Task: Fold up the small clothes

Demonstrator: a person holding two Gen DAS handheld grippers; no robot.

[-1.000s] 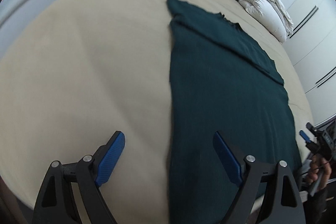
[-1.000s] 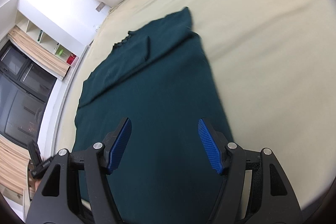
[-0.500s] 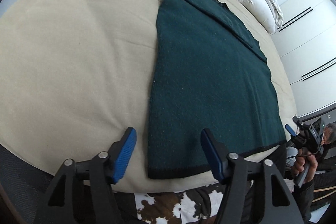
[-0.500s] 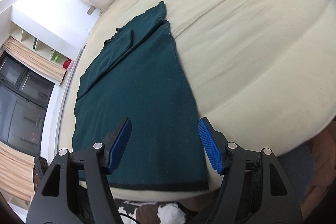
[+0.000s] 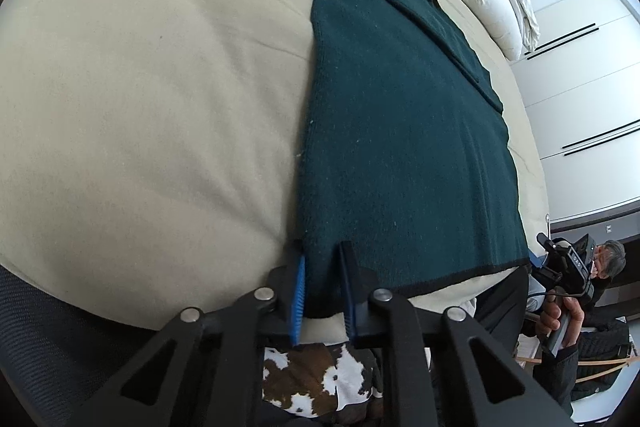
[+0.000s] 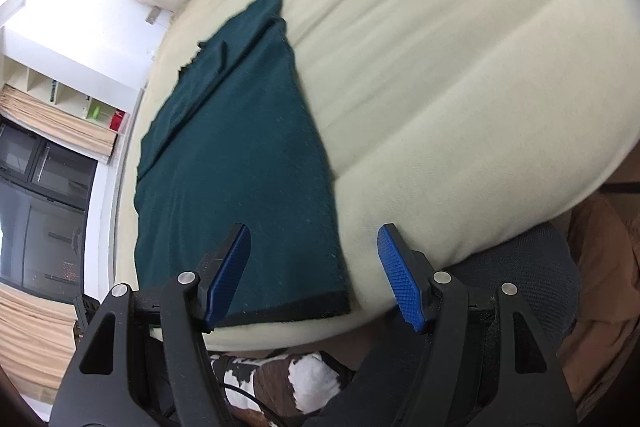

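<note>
The green sweater is lying flat on the cream bed, its dark-edged hem at the near edge of the mattress and its sleeves already folded across the far end. Going from left to right, the left gripper is closing its jaws on the near left corner of the hem, with the knit bunched between the blue pads. Further right, the right gripper is hanging with its jaws wide apart and nothing in them, straddling the near right corner just above the cloth. The sweater is looking soft, limp and fairly thick, so it is likely to sag and drag when lifted. The two hem corners are probably the best holds, pinched deep enough to catch both layers. A cowhide rug is showing below the bed.
</note>
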